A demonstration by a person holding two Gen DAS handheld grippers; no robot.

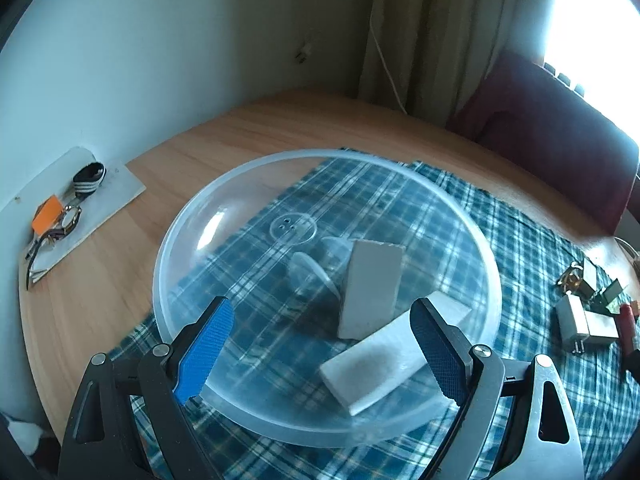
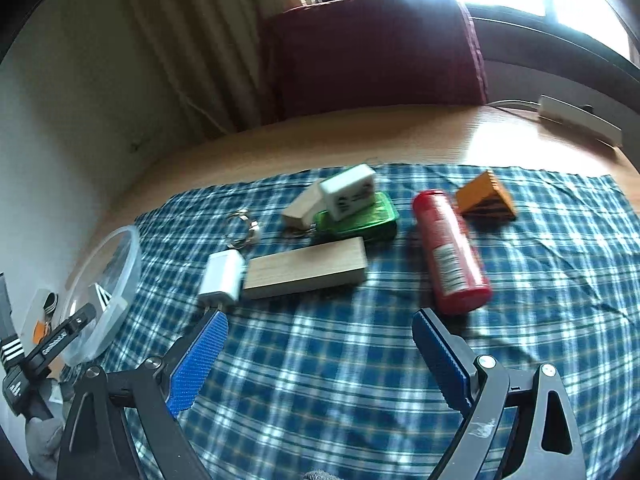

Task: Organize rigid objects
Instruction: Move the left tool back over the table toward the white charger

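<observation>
Left wrist view: the left gripper (image 1: pixel 320 344) stood spread wide over a clear plastic bowl (image 1: pixel 192 240) holding two white blocks (image 1: pixel 372 292).
Right wrist view: the right gripper (image 2: pixel 320 354), likewise spread and empty, faced a wooden block (image 2: pixel 306 122), white charger (image 2: pixel 222 280) and red canister (image 2: pixel 450 250) lying just ahead on the plaid cloth (image 2: pixel 320 400).

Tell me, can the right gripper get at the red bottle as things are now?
Probably yes. The right gripper is open, and the red bottle lies flat on the cloth just ahead of its right finger. Only bare cloth lies between them; the wood block sits apart to the left.
</observation>
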